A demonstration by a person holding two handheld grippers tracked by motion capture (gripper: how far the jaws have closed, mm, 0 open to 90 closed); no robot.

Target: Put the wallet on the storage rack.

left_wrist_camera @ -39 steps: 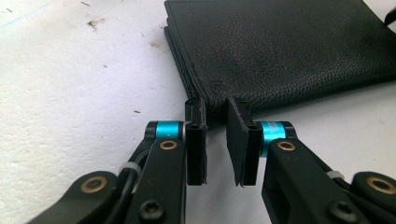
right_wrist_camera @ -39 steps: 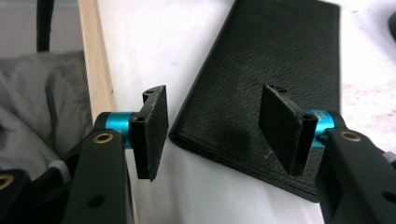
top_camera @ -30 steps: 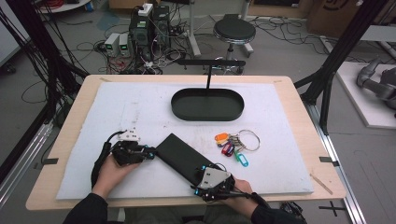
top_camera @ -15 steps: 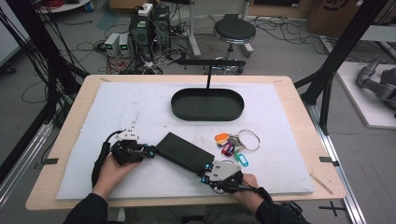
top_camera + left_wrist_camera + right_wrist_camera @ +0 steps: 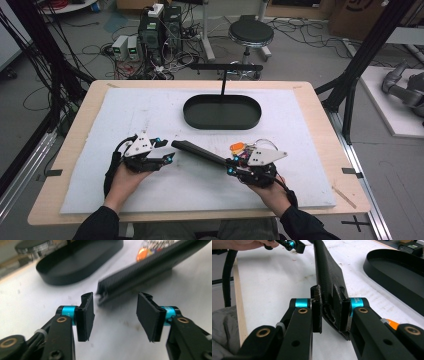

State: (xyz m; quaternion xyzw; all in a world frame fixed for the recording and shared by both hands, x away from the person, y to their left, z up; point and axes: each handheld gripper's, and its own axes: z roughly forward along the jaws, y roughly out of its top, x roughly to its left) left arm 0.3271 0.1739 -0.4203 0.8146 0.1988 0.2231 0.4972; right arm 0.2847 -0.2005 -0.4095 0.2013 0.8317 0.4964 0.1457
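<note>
A long flat black case (image 5: 200, 151) slants up off the white mat, and my right gripper (image 5: 231, 167) is shut on its near end. In the right gripper view the jaws (image 5: 330, 312) have just been closing and now pinch the case (image 5: 329, 272) edge-on. My left gripper (image 5: 167, 151) stands open at the case's far end; its jaws have just been opening. In the left gripper view the pads (image 5: 115, 315) sit apart with the case's tip (image 5: 150, 267) a little beyond them, untouched. The left gripper (image 5: 297, 245) also appears at the top of the right gripper view.
A black oval tray (image 5: 222, 126) with an upright post and crossbar (image 5: 225, 66) stands at the back middle of the mat. A bunch of keys with an orange tag (image 5: 239, 147) lies just behind my right gripper. The wooden table edge (image 5: 200, 215) runs along the front.
The left gripper has let go of the case and opened. The right gripper closed on the case's near end, moved right and up, and tilted the case off the mat.
</note>
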